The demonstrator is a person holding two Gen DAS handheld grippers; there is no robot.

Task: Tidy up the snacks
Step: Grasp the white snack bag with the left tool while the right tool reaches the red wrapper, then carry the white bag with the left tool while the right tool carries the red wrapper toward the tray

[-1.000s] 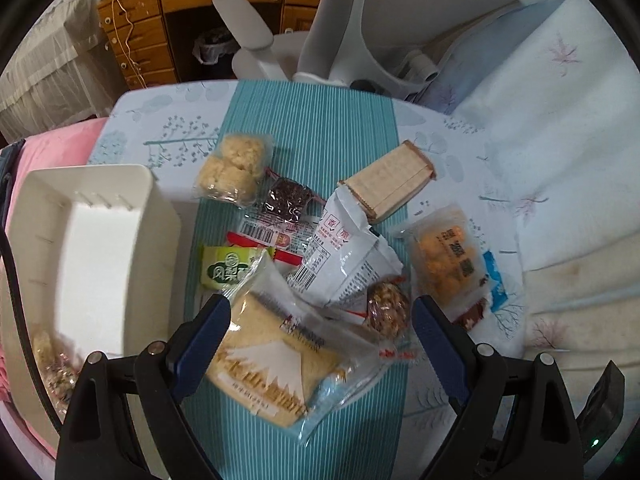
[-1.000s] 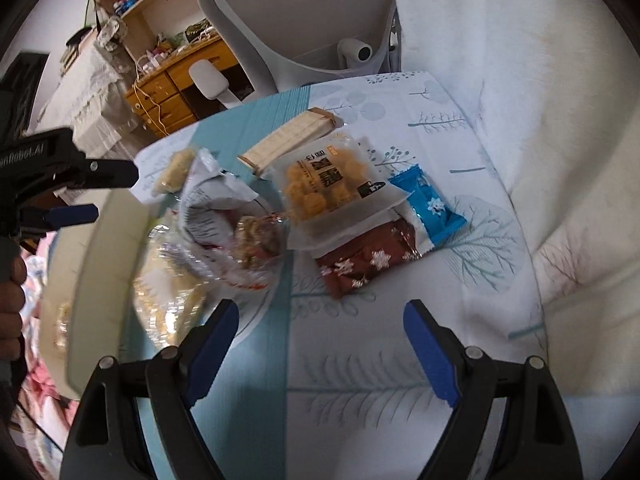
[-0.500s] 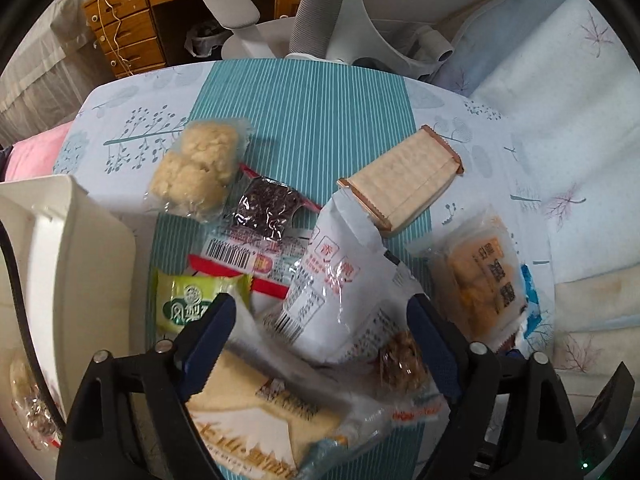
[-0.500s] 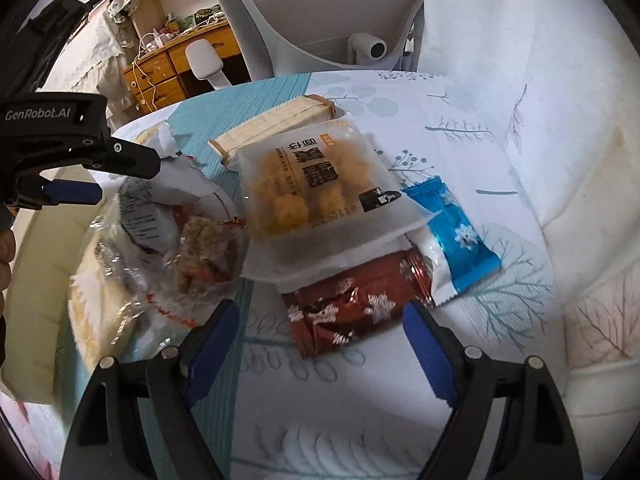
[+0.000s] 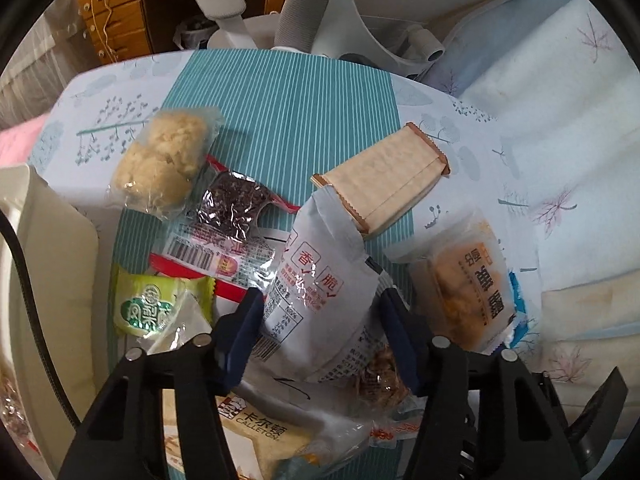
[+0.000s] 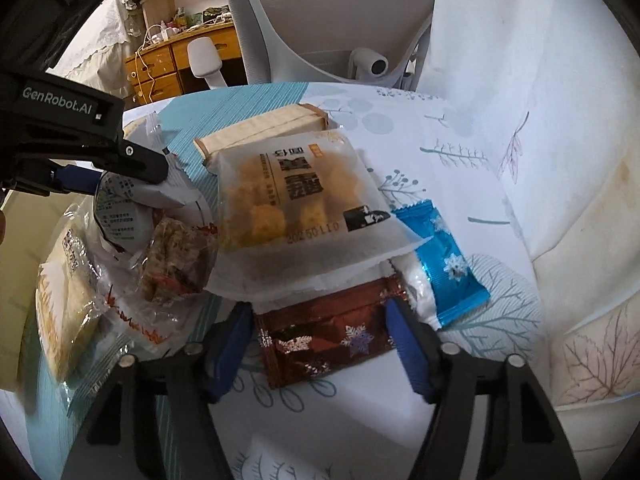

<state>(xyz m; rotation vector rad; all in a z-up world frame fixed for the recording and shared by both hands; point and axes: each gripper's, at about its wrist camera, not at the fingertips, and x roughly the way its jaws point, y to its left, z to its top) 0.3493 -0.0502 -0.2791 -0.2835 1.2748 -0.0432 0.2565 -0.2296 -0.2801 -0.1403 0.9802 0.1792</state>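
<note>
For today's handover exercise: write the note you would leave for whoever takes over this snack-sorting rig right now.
Left gripper: open, fingers either side of the grey-white snack bag; no grip yet.
Right gripper: open, straddling the dark red snowflake packet, not closed.
White bin stands at the left of the pile, with a wrapped snack or two at its near end.
Left on the cloth: blue packet, yellow cube pack, wafer pack, green packet, puffed pack, others.
Done: little. Left: close, lift, bin the rest.

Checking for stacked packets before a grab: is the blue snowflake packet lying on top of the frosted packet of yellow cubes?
No, the blue snowflake packet is tucked partly under the frosted packet.
</note>
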